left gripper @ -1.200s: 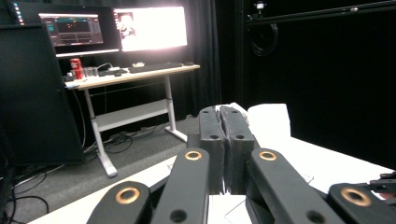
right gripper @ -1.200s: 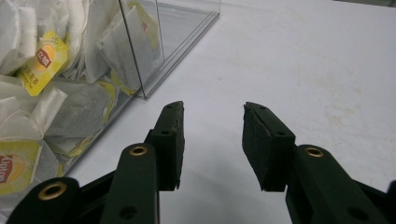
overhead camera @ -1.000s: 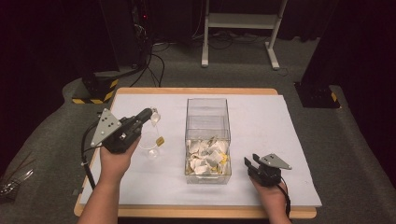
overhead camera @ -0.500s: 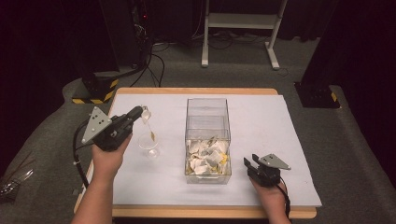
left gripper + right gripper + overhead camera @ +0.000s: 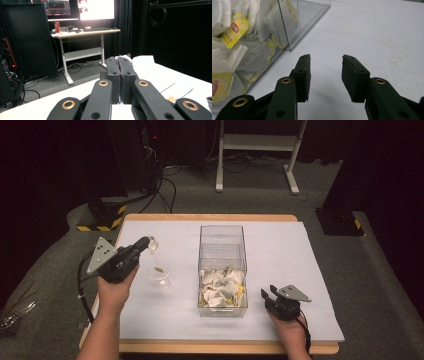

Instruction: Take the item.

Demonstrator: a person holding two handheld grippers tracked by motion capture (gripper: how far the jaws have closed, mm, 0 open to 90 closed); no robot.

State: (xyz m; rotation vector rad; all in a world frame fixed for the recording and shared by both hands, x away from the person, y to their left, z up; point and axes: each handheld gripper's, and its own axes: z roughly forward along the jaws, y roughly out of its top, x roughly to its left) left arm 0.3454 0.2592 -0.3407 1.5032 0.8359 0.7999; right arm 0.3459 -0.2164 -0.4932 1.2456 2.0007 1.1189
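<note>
Two grippers are at work over the white-covered table (image 5: pixel 310 270). The left gripper (image 5: pixel 148 241) sits at about nine o'clock from the clear box (image 5: pixel 222 245), its jaws pressed together on a tea bag (image 5: pixel 153 243); in the left gripper view (image 5: pixel 121 65) the pads meet with a sliver of white paper pinched at their tips. From the bag a thin string drops toward five o'clock to a yellow tag (image 5: pixel 159 269), which hangs over the mouth of a clear glass cup (image 5: pixel 159 275) standing on the table just below and to the right of the jaws. So the bag is at the very tip of the left gripper, raised above the cup and slightly toward eleven o'clock of it.

The right gripper (image 5: pixel 266 295) rests on the table at about four o'clock from the box, just beside its near right corner. Its jaws stand apart with nothing between them, as the right gripper view (image 5: pixel 325 75) shows. The box's near half holds a heap of tea bags (image 5: pixel 221 287) with yellow tags.
</note>
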